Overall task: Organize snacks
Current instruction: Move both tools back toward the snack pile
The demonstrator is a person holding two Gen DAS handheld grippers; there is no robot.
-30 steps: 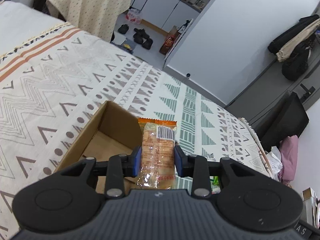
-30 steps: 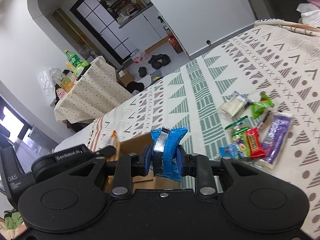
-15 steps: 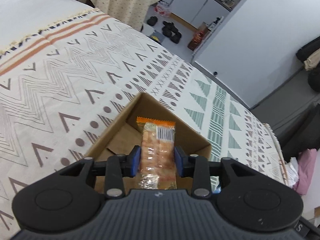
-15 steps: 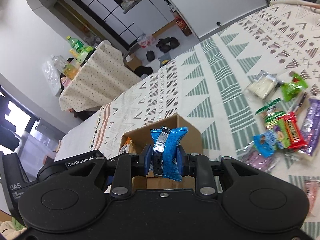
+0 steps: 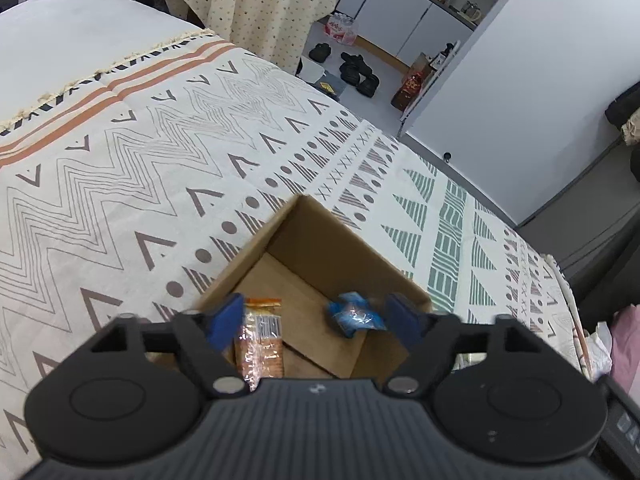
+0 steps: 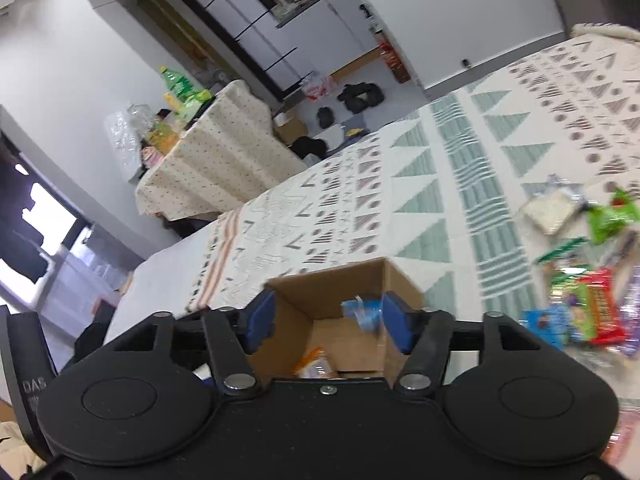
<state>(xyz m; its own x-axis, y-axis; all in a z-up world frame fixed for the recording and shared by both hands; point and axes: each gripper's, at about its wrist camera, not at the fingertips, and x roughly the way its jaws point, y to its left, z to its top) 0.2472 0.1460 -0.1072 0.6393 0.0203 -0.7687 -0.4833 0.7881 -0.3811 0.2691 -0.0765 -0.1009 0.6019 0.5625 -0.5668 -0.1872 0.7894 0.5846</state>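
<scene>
Both tongs have released since half a second ago: left tongs (image 5: 316, 320) and right tongs (image 6: 328, 322) now stand wide over the cardboard box (image 5: 320, 236). Orange packet (image 5: 260, 340) and blue packet (image 5: 354, 316) lie inside, below the tongs. Remaining snacks (image 6: 588, 308), right of the right tongs on the bed, are probably light, crinkly, slippery; grip across the middle.

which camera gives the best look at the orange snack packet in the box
The left wrist view. There the orange packet lies lengthwise in the cardboard box, its barcode side showing, beside the open left tongs. In the right wrist view only a small, blurred orange corner shows above the tool body.
</scene>
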